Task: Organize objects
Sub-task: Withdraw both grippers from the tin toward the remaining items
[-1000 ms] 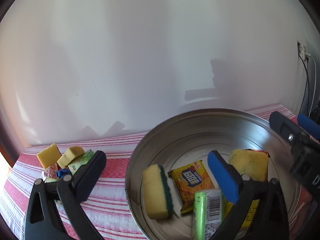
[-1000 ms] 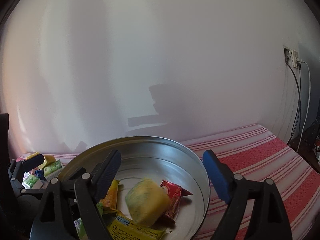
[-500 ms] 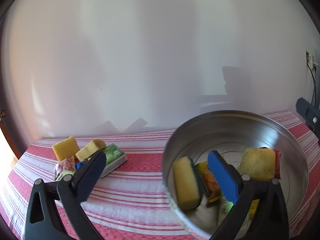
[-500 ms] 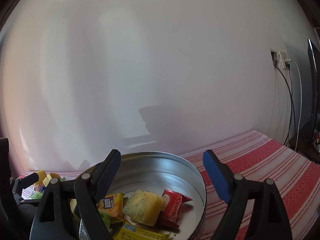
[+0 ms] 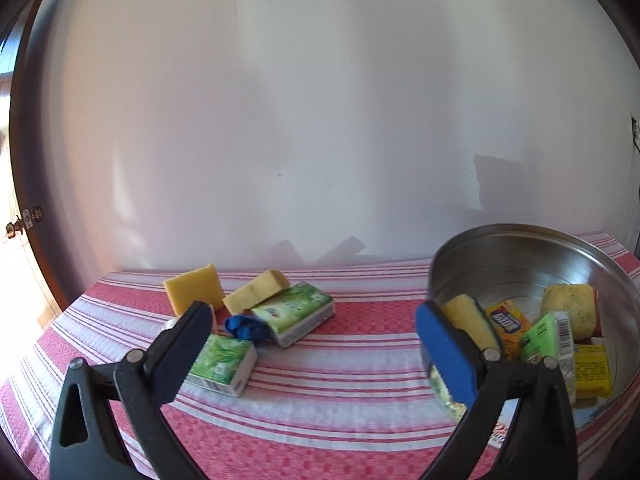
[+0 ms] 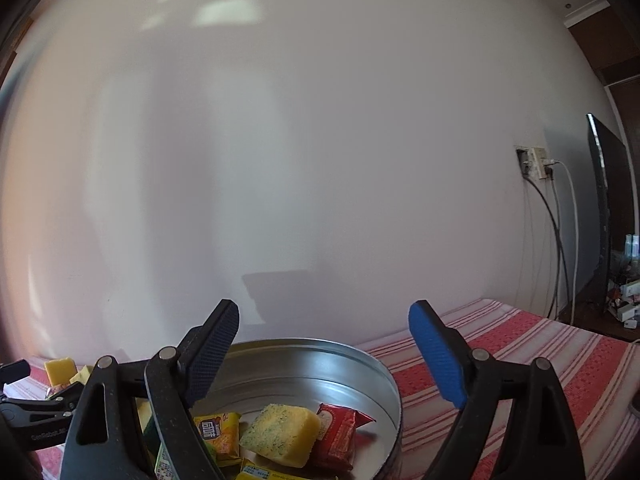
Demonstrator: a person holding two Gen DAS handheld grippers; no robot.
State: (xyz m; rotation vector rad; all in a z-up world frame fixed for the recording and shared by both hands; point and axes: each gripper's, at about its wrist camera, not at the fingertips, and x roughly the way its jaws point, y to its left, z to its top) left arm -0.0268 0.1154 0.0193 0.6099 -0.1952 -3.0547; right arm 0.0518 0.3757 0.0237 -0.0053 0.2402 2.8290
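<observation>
Left gripper [image 5: 308, 334] is held wide, empty, over striped cloth [image 5: 344, 372]. Next pickup, prob. the near tissue pack [image 5: 222, 364], should be straddled squarely, then closed on. Metal bowl [image 5: 520, 248] sits right, w/ sponges, snacks inside. Right gripper [image 6: 324, 350]: wide, empty.

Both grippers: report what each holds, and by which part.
Nothing is held. The left gripper is open above the cloth; the right gripper is open over the tin.
</observation>
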